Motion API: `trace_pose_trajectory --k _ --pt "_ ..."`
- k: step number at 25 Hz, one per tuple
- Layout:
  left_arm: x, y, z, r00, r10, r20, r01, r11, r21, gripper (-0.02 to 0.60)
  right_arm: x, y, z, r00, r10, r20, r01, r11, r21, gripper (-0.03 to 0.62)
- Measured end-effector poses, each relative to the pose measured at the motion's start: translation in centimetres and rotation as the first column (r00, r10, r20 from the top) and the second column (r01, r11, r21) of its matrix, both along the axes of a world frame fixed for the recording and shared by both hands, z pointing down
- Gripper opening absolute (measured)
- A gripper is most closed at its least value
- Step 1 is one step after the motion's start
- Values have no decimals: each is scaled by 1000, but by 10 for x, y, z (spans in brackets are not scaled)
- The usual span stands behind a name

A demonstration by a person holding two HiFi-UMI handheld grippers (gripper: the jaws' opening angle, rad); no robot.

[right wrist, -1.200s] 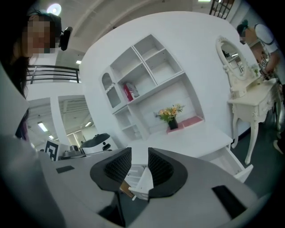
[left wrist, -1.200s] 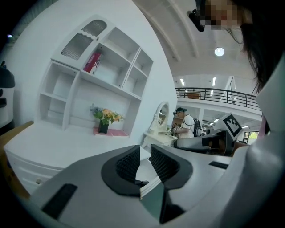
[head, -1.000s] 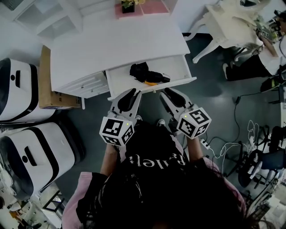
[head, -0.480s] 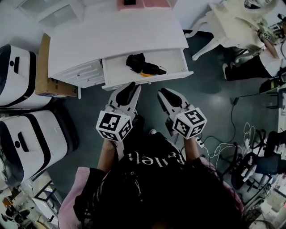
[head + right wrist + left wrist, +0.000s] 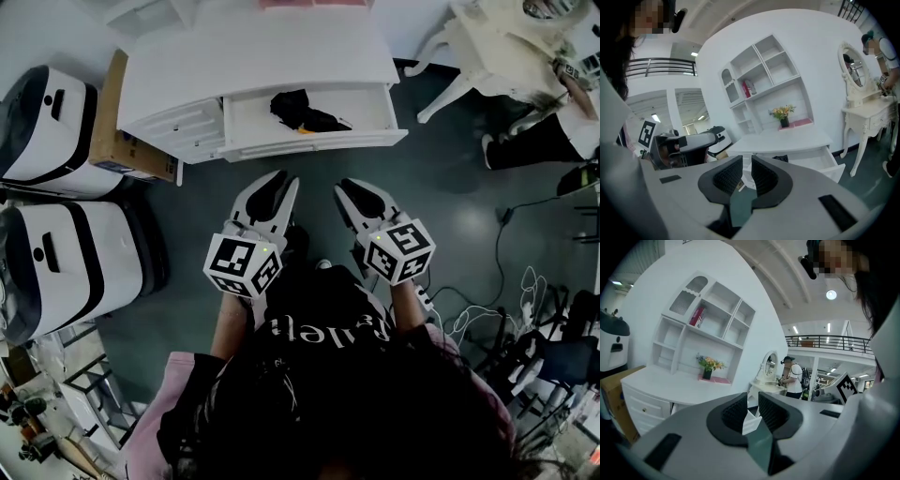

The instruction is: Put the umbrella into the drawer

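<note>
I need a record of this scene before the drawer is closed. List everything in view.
desk: one, white, top centre of head view
drawer: one, white, pulled open at the desk's front
umbrella: one, black with an orange bit, lying in the drawer
cardboard box: one, brown, against the desk's left end
rounded machines: two, white with black bands, on the floor at left
dressing table: one, cream, top right
flower pot: one, dark with yellow flowers, at the desk's back
cables: several, white and black, on the floor at right
left claw: one, grey, below the drawer, narrow gap, empty
right claw: one, grey, beside it, narrow gap, empty
</note>
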State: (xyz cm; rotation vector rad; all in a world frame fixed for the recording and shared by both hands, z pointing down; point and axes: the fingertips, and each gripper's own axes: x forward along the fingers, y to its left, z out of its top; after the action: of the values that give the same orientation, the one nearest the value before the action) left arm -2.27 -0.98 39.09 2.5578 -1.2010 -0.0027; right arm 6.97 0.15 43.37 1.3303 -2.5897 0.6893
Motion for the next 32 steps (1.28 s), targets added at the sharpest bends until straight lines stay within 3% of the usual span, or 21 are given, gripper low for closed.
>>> trace_pose_trajectory --k 15,32 --pt "10 106 1 995 -95 3 95 996 2 86 10 90 -8 994 -82 -72 88 993 85 60" --pt "18 140 -1 995 -96 -1 96 995 9 86 12 125 -12 989 -110 -95 120 987 103 57"
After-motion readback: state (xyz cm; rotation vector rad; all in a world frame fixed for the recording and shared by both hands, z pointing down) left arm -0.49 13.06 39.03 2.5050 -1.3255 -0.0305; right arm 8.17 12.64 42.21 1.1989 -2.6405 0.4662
